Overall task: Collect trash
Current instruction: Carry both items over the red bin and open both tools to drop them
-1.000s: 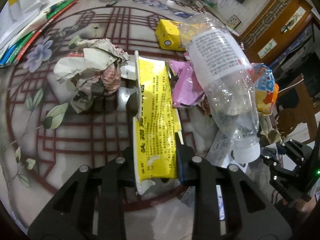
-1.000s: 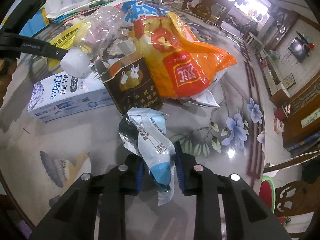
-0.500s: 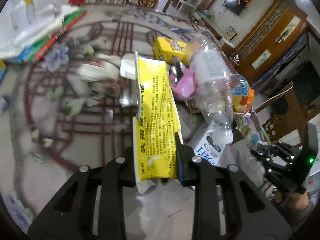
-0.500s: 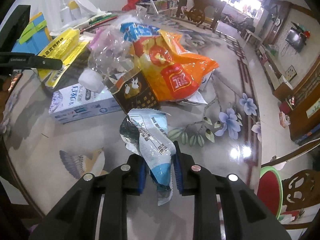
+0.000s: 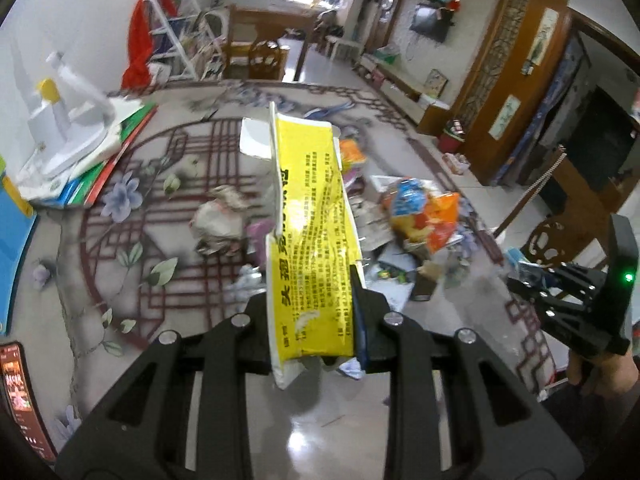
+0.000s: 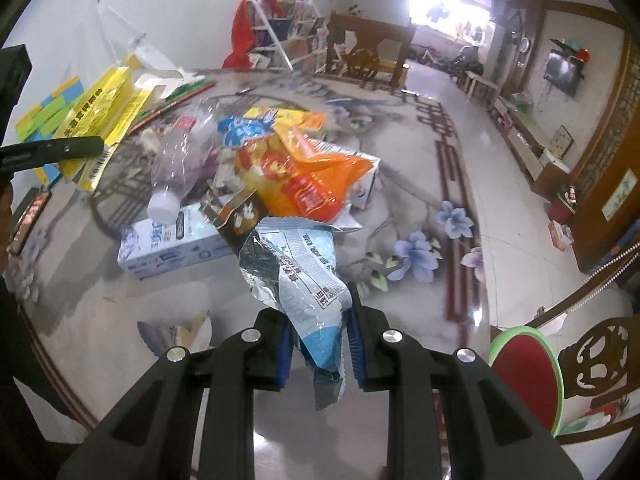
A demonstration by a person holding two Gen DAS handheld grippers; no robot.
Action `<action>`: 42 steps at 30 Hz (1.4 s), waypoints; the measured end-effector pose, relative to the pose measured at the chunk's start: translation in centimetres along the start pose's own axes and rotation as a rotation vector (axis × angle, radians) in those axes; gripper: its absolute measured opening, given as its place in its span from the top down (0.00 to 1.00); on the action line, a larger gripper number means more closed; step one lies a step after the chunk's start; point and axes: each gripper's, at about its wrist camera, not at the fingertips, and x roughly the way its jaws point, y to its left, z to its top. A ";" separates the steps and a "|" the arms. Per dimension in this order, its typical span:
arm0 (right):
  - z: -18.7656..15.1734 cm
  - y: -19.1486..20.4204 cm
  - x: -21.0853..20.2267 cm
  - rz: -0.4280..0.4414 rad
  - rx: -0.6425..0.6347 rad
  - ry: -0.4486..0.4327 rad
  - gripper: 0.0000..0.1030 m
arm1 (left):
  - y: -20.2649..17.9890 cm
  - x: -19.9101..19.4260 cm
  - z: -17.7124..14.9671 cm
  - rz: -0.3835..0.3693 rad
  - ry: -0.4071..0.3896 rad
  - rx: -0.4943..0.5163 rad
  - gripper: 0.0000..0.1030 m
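My left tongs [image 5: 316, 316] grip the yellow box [image 5: 310, 236] at its near end; its long axis points away, above the table [image 5: 80, 280]. My right tongs [image 6: 318, 338] pinch the blue wrapper [image 6: 304, 276]. Both need a bin; I see none.

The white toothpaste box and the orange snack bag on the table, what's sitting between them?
In the right wrist view, a torn dark carton with white rabbits stands between the white box and the orange snack bag.

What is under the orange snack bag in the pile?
The orange snack bag lies on a dark printed carton and a silver wrapper edge; a white carton shows behind. Whatever lies under its middle is covered.
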 end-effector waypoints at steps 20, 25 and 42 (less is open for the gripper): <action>-0.8 -8.6 -4.9 -0.064 0.248 -0.109 0.79 | -12.9 3.1 1.3 -0.271 0.074 0.148 0.74; -2.3 -12.6 -6.6 -0.115 0.354 -0.132 0.79 | -18.0 4.7 2.0 -0.328 0.093 0.205 0.74; -8.3 -23.3 -9.9 -0.255 0.592 -0.138 0.79 | -31.8 11.1 2.5 -0.483 0.200 0.337 0.74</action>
